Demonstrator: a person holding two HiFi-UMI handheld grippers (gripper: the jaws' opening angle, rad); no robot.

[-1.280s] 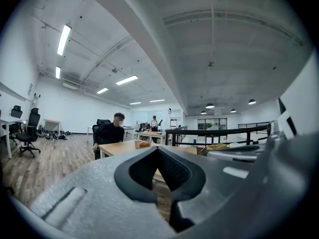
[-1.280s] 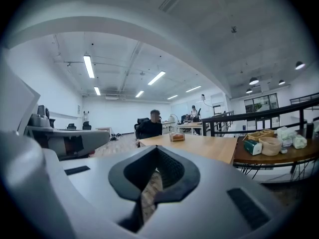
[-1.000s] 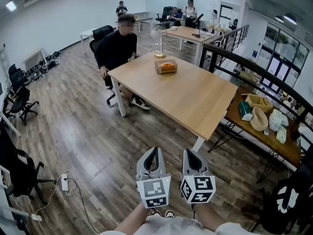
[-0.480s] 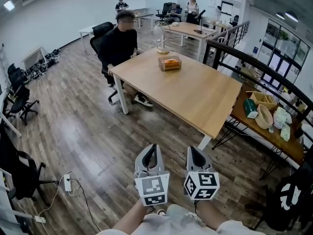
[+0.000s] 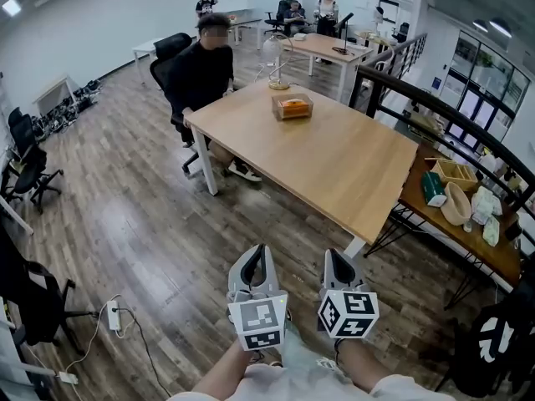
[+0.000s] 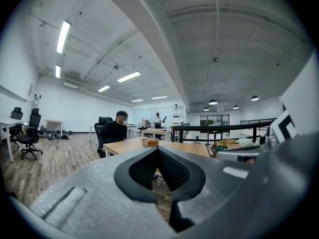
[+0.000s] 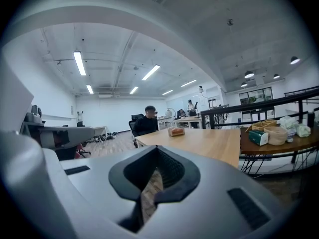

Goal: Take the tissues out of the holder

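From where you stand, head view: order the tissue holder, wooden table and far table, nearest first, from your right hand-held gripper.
1. Wooden table, just ahead of the right hand-held gripper.
2. Tissue holder, at its far end.
3. Far table, room's back.

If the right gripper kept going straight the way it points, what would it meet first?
Most likely the near edge of the wooden table, across the floor. The right gripper aims roughly level at it, and the tissue holder sits farther back. Depth is uncertain.
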